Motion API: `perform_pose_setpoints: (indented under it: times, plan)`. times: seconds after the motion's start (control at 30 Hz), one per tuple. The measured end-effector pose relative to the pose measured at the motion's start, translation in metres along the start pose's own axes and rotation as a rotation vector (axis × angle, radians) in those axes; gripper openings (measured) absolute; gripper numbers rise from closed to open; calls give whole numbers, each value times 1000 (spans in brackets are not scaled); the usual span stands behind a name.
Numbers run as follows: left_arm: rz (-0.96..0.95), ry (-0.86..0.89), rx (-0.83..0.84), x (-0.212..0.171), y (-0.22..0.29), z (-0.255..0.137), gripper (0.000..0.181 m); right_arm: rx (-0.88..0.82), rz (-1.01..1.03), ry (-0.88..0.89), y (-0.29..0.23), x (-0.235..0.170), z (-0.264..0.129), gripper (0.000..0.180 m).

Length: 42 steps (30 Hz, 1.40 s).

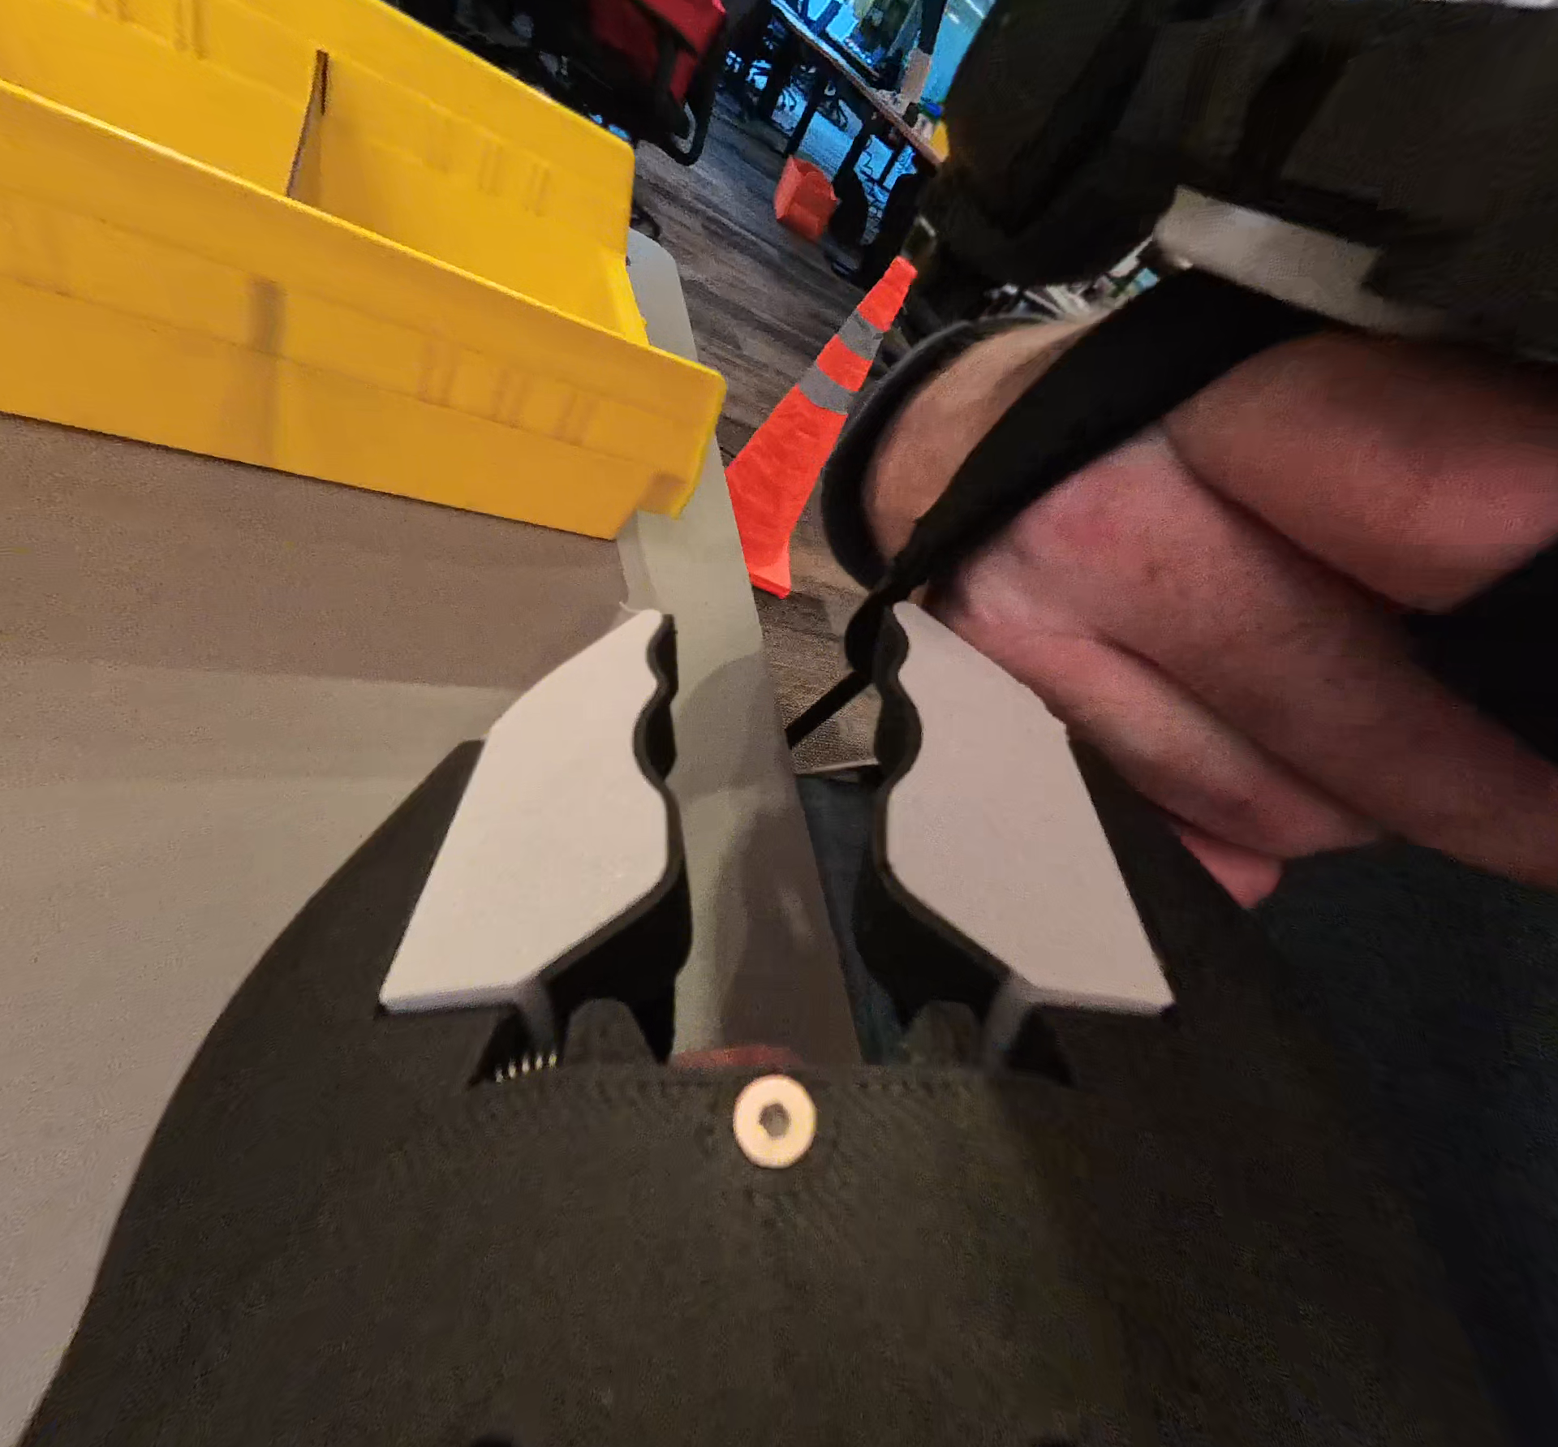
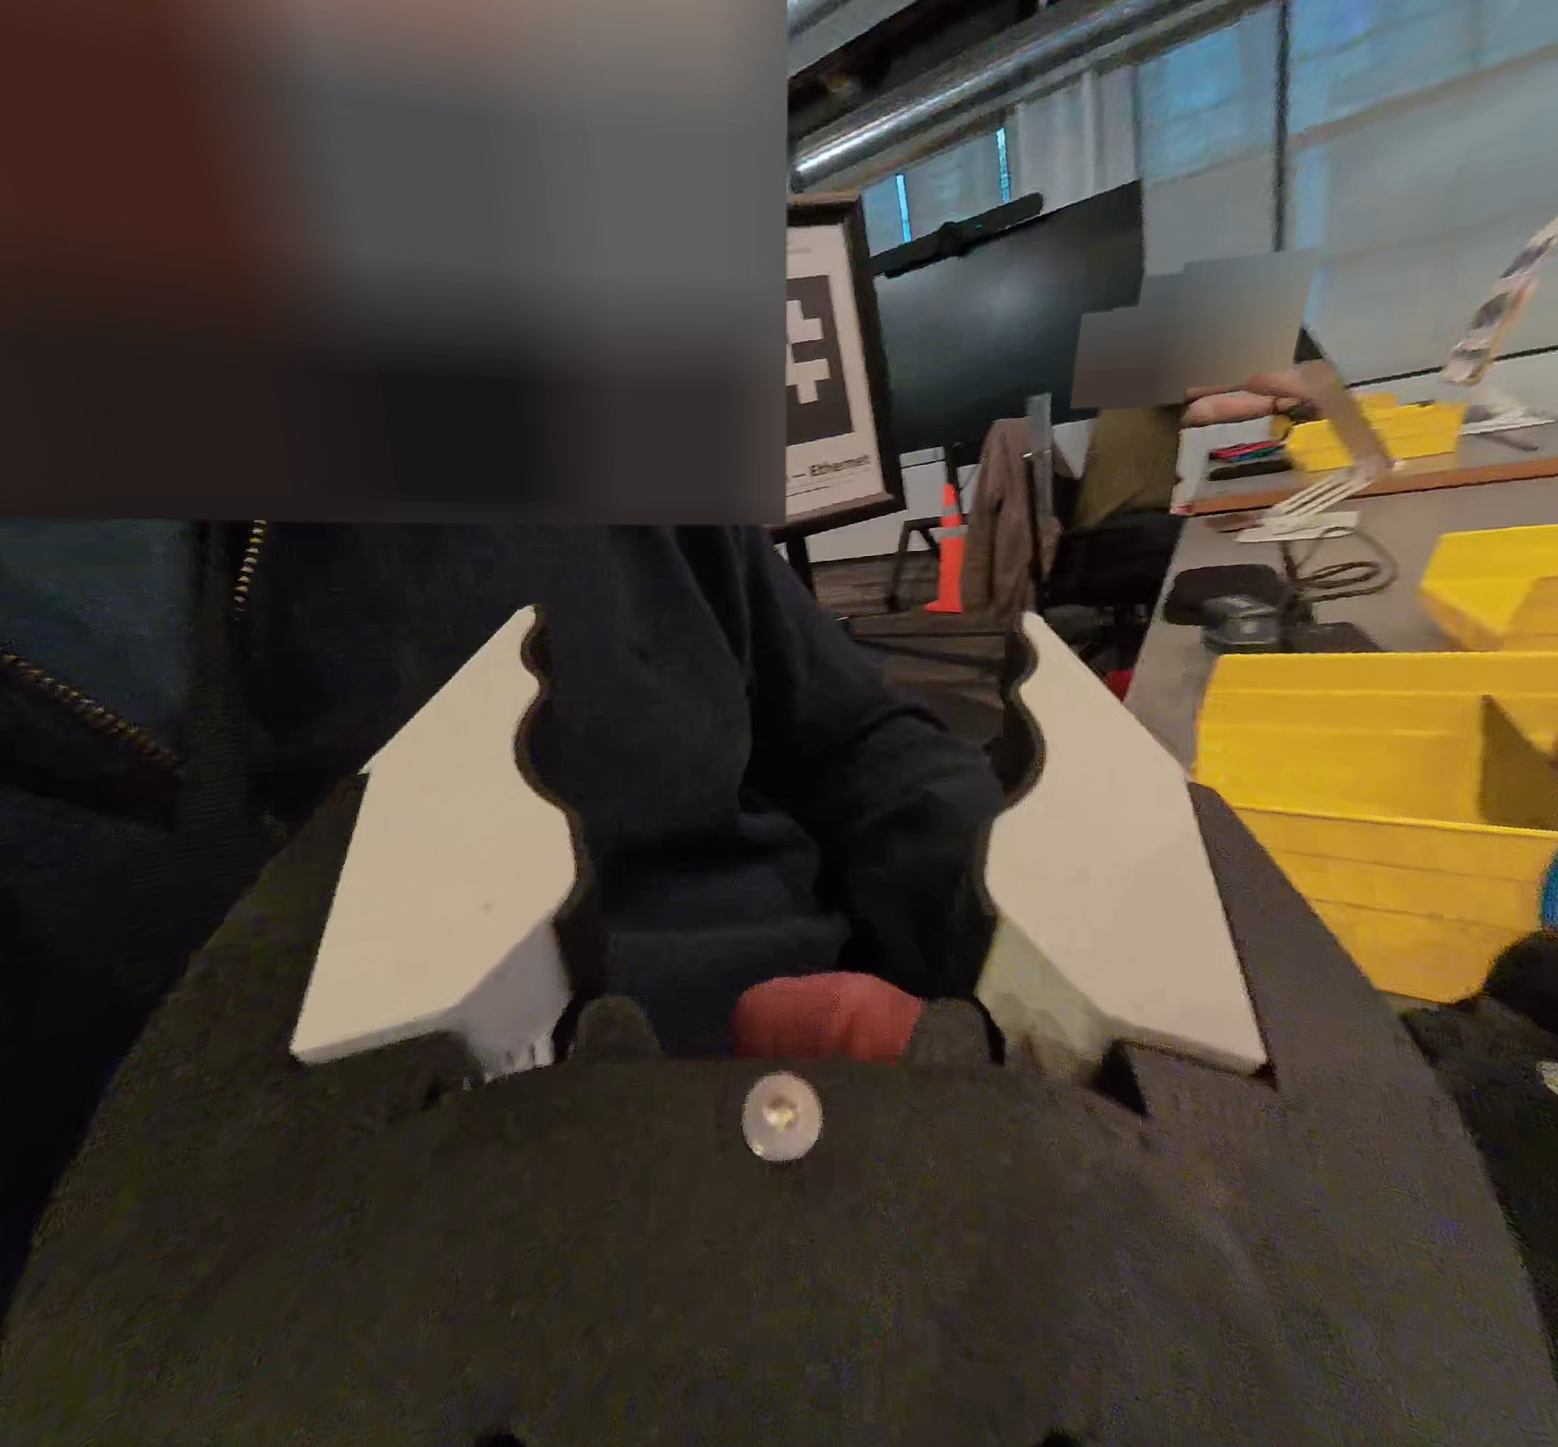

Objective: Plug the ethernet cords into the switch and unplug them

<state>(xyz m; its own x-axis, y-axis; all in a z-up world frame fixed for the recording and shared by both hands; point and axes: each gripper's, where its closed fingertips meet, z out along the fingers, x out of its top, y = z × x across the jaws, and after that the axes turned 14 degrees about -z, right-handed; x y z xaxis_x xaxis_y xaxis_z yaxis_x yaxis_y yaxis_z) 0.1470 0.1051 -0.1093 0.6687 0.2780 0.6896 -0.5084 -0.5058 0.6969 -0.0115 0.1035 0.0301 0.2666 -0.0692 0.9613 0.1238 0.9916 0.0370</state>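
Observation:
No ethernet cord and no switch show in either view. My left gripper (image 1: 776,631) is open and empty, low over the right edge of the grey table (image 1: 253,732). A hand in a black strap (image 1: 1222,605) is close on its right, next to the right finger. My right gripper (image 2: 780,631) is wide open and empty, raised and pointing at the dark jacket of the person (image 2: 717,774) holding it.
Yellow bins (image 1: 337,293) stand on the table at the left; they also show in the right wrist view (image 2: 1366,808). An orange cone (image 1: 809,437) stands on the floor past the table edge. A framed sign (image 2: 830,386), a dark monitor (image 2: 1003,310) and a seated person (image 2: 1130,471) are behind. Left tips to right tips: about 20 cm.

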Motion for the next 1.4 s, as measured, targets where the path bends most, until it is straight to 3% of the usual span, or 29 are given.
perform_pose_setpoints:
  times: [0.1, 0.2, 0.23, 0.33, 0.37, 0.4, 0.47, 0.5, 0.57, 0.63, 0.67, 0.77, 0.9, 1.0, 1.13, 1.23, 1.3, 1.33, 1.4]
  plan:
    - [-31, -54, -79, -8, 3, 3, 51, 155, 48, 11, -20, -1, 9, 90]
    - [3, -107, -77, -14, 7, 3, 46, 310, 110, -66, -39, -19, 19, 50]
    - [9, -121, -68, -16, 6, 1, 47, 313, 121, -78, -38, -23, 22, 36]
    - [-7, -152, -66, -21, 2, -3, 55, 190, 104, -9, -14, -16, 30, 19]
    - [-10, -156, -69, -22, 2, -4, 55, 175, 125, -9, -9, -17, 33, 20]
    - [-6, -158, -71, -22, 2, -5, 55, 154, 141, -28, -3, -21, 37, 33]
    - [3, -137, -52, -19, -1, -11, 52, 110, 108, -117, 7, -36, 43, 82]
    - [6, -136, -43, -19, -3, -14, 52, 118, 109, -133, 9, -40, 44, 78]
    - [-8, -132, -51, -18, -3, -19, 55, 108, 110, -94, 15, -32, 45, 56]
    - [-9, -116, -67, -16, 4, -23, 55, 197, 43, 21, -4, -7, 39, 6]
    - [2, -78, -55, -11, 6, -25, 58, 188, -5, 49, -7, 4, 36, 0]
    - [21, 137, 8, 22, 9, -40, 66, 90, -176, 30, -6, 25, 23, 0]
    - [126, 335, 210, 46, 16, -71, 102, -67, -255, 155, -1, 62, -18, 17]
    - [216, 439, 453, 58, 24, -122, 95, -251, -246, 131, 18, 58, -62, 36]
    - [319, 363, 962, 49, 13, -199, 95, -722, -289, -147, 74, -3, -126, 57]
    - [325, 237, 1271, 32, -1, -254, 93, -1009, -351, -389, 100, -45, -179, 59]
    - [272, 169, 1367, 15, -12, -274, 95, -1103, -272, -541, 110, -76, -204, 62]
    - [254, 172, 1350, 11, -12, -274, 93, -1149, -224, -614, 113, -88, -215, 73]
    - [239, 193, 1327, 5, -9, -272, 89, -1085, -118, -801, 98, -108, -211, 63]
